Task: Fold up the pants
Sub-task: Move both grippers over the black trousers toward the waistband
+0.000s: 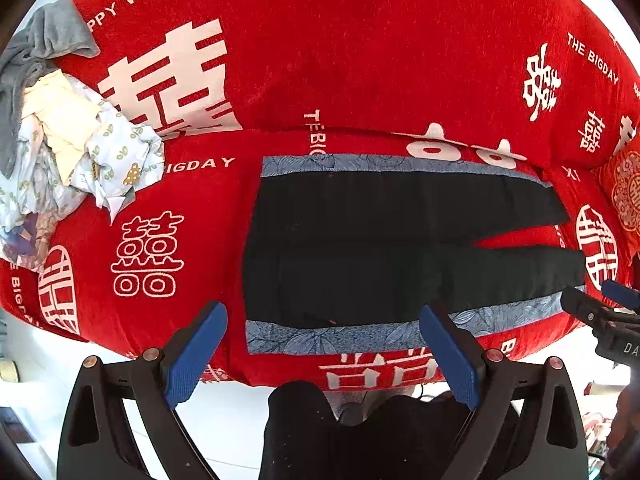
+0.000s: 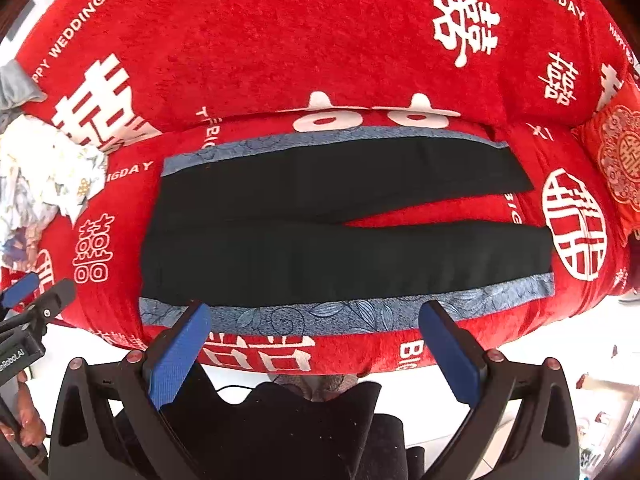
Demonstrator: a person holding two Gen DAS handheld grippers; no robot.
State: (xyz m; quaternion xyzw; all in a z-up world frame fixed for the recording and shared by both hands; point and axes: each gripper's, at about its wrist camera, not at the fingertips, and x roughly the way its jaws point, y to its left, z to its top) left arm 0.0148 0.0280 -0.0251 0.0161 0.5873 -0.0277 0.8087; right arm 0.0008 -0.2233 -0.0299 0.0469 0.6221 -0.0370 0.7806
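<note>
With both left tongs [image 1: 323, 350] and right tongs [image 2: 314, 348] spread wide and empty, best to pinch the near blue-trimmed edge of the pants [image 2: 320, 240], flat on the red sofa [image 2: 280, 40], at waist and hem together.

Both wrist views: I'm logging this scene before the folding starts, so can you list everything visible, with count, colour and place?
pants: one, black with blue patterned side stripes, spread flat on the sofa seat, waist to the left, legs parted to the right
sofa cover: one, red with white characters and lettering, over seat and backrest
clothes pile: one heap, pale blue patterned, cream and grey pieces, at the left end of the seat
cushion: one, red with gold and white ornament, at the right end
floor: white, below the front edge of the sofa
left gripper: black with blue pads, open, holding nothing, before the near stripe
right gripper: black with blue pads, open, holding nothing, before the near stripe
</note>
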